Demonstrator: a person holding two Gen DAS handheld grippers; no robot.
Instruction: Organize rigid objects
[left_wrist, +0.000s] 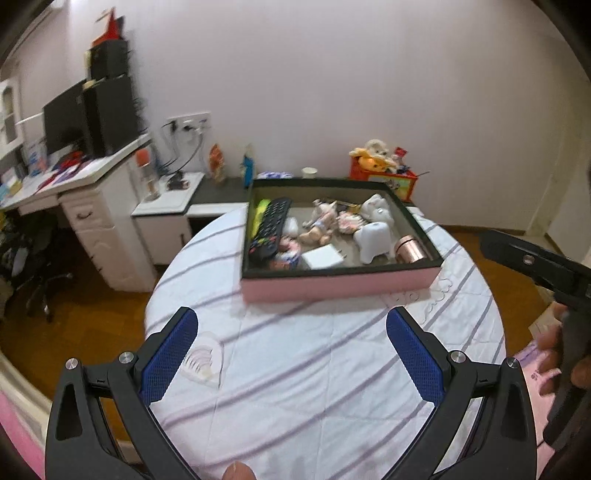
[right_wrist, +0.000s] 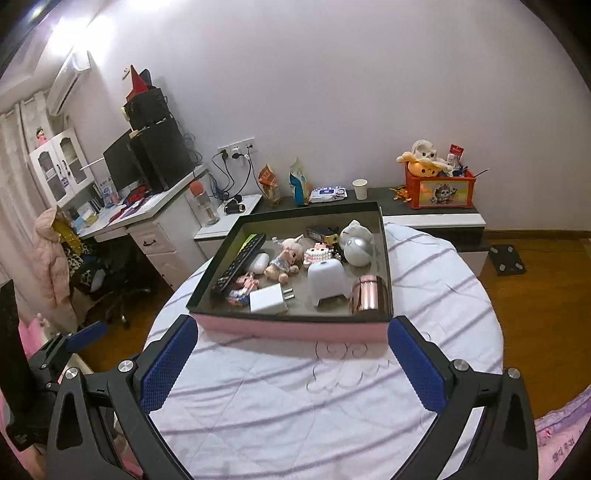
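The pink-sided tray (right_wrist: 291, 328) is sitting on the round table with the striped white cloth (right_wrist: 332, 406), just ahead of the right gripper (right_wrist: 291, 365), whose blue-padded fingers (right_wrist: 168, 363) are standing wide apart and gripping nothing; the tray's near wall is lying between the fingertips' lines, not touching them. The left gripper (left_wrist: 291, 354) is likewise spread and empty, hovering over bare cloth with the tray (left_wrist: 340, 286) farther off and slightly to its right.

Inside the tray, the right wrist view is showing a black remote (right_wrist: 240, 264) along the left wall, a white charger plug (right_wrist: 267, 300) near the front, a small doll (right_wrist: 282, 264), a white tooth-shaped piece (right_wrist: 327, 281) and a rose-gold cylinder (right_wrist: 369, 294) at the front right corner.

The left wrist view alone is showing the person's hand (left_wrist: 561, 354) on the other tool's black handle at the right edge; the right wrist view alone is showing the left gripper's blue tip at its lower left.
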